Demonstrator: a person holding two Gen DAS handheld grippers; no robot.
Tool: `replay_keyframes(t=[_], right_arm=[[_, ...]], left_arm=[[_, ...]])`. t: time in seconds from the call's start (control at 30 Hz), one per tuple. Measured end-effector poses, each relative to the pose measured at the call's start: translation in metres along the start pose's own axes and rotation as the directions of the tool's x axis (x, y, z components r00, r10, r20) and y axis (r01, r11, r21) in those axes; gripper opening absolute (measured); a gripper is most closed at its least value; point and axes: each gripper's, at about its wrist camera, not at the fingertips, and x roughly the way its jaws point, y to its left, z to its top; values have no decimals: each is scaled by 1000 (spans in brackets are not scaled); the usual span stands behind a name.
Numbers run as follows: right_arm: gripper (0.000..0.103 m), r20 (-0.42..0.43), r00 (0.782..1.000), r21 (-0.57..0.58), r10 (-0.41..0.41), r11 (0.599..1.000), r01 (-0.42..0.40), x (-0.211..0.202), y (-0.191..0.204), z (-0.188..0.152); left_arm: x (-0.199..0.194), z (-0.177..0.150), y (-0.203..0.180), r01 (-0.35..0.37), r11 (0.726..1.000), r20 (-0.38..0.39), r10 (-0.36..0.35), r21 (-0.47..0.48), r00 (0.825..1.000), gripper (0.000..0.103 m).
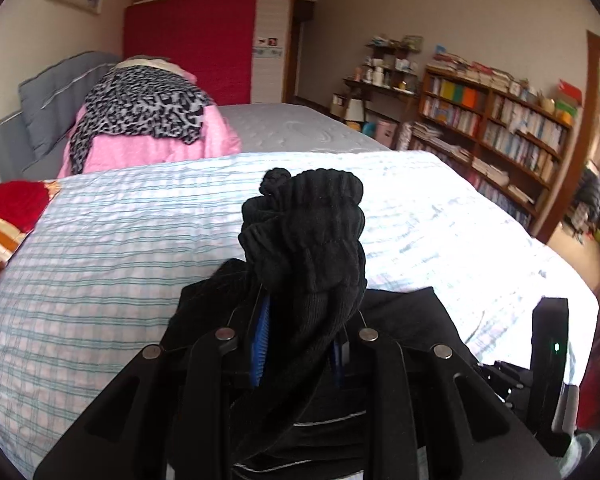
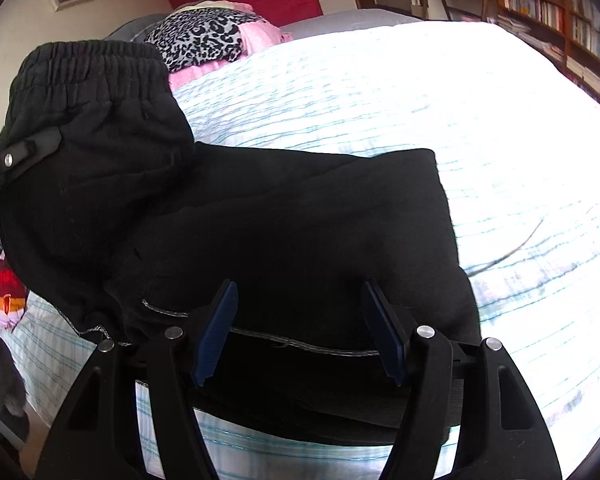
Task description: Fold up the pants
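Black pants (image 2: 284,220) lie partly folded on the bed's light checked cover (image 2: 380,92). My left gripper (image 1: 300,344) is shut on the pants' elastic waistband (image 1: 312,224) and holds it up above the cover; the bunched waistband hides the fingertips. The lifted waistband and the left gripper also show at the left of the right wrist view (image 2: 92,72). My right gripper (image 2: 298,320) is open, its blue pads on either side of the pants' near edge, just above the cloth.
A pile of leopard-print and pink clothes (image 1: 148,120) sits at the bed's far end by a grey headboard. A red patterned cloth (image 1: 8,216) lies at the left. Bookshelves (image 1: 500,128) stand along the right wall beyond the bed edge.
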Motion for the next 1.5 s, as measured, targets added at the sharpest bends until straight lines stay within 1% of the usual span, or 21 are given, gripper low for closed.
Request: replay_keyframes(t=[0.1, 0.2, 0.23, 0.3, 0.37, 0.47, 0.57, 0.6, 0.63, 0.67, 0.7, 0.8, 0.87, 0.9, 0.97, 1.1, 1.17, 1.2, 1.43, 1.47, 1.5], right_arm=[[66, 0, 999, 64, 35, 997, -35, -7, -21, 0], [66, 0, 998, 110, 68, 992, -67, -13, -37, -1], [65, -1, 997, 127, 78, 989, -77, -15, -42, 0], [65, -2, 995, 167, 100, 981, -98, -17, -51, 0], [66, -5, 990, 209, 141, 968, -137, -19, -59, 0], [65, -1, 982, 259, 188, 949, -181, -21, -68, 1], [65, 10, 974, 309, 228, 925, -220, -22, -78, 6], [65, 16, 969, 326, 245, 915, -237, -24, -81, 6], [65, 22, 964, 348, 264, 902, -255, -25, -85, 7], [65, 29, 958, 372, 285, 886, -275, -25, -93, 10], [66, 35, 950, 398, 310, 868, -298, -26, -97, 10], [66, 55, 915, 471, 401, 797, -378, -25, -106, 13], [78, 66, 894, 485, 443, 769, -416, -25, -105, 17], [79, 68, 889, 483, 452, 765, -426, -23, -96, 21], [82, 44, 891, 463, 452, 781, -419, -22, -89, 24], [84, -32, 894, 437, 446, 811, -389, -8, -73, 29], [92, -48, 898, 422, 437, 824, -378, -4, -62, 32], [93, -50, 900, 417, 434, 828, -376, -2, -57, 34], [94, -126, 915, 388, 383, 868, -310, 16, -28, 42], [90, -136, 924, 373, 358, 882, -287, 18, -23, 42], [83, -146, 933, 354, 329, 898, -262, 21, -20, 43]], left_arm=[[27, -18, -39, 36, 995, -65, -30, 96, 997, 24], [52, -40, -63, 47, 987, -144, -25, 155, 989, 26], [58, -46, -67, 47, 986, -169, -19, 161, 985, 32], [63, -56, -69, 49, 985, -196, -15, 166, 980, 38], [64, -60, -67, 54, 986, -207, -21, 157, 978, 48], [59, -62, -55, 88, 990, -221, -62, 111, 973, 53], [50, -65, -48, 126, 987, -217, -102, 101, 971, 57], [45, -67, -49, 138, 986, -214, -115, 97, 970, 58], [42, -69, -48, 160, 983, -214, -137, 92, 967, 62], [38, -70, -48, 199, 977, -211, -179, 81, 961, 74], [34, -71, -47, 241, 968, -205, -223, 67, 953, 79], [20, -76, -54, 311, 948, -201, -292, 69, 935, 80], [17, -78, -55, 315, 946, -205, -296, 71, 933, 80], [16, -79, -53, 322, 945, -209, -303, 62, 930, 80], [13, -79, -47, 313, 949, -203, -299, 39, 932, 80], [5, -77, -21, 272, 962, -175, -272, -29, 946, 80], [-1, -76, -8, 251, 967, -157, -256, -53, 954, 80], [-3, -76, -2, 239, 969, -151, -246, -62, 958, 80], [-6, -79, 41, 180, 971, -140, -203, -160, 969, 80], [-7, -79, 47, 170, 970, -137, -195, -172, 971, 80], [-8, -80, 52, 161, 970, -135, -187, -182, 973, 80]])
